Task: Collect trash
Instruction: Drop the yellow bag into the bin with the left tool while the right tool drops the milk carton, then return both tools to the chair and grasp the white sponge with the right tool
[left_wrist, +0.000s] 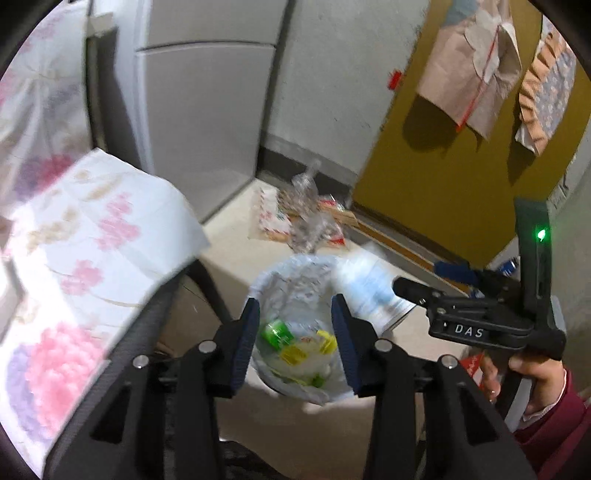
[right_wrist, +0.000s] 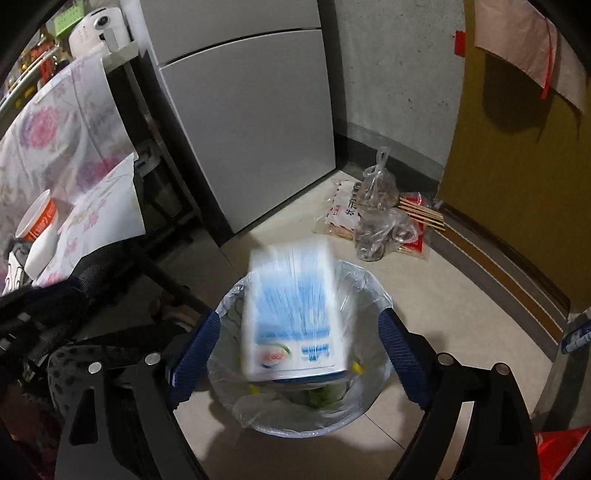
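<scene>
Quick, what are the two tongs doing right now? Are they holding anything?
Left tongs: open, holding nothing, over the trash bin.
Right tongs: open wide; the blue-and-white carton is between them, untouched, blurred.

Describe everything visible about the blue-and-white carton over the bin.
The blue-and-white rectangular carton looks like coated cardboard: white edges, blue striped face, a round logo and blue print near its lower end. It is motion-blurred, tilted with that end lowest, over the mouth of the round bin lined with a clear plastic bag. It sits between the wide-open pads of the right gripper, apparently touching neither, so it looks released. Whether it touches the liner is unclear.
</scene>
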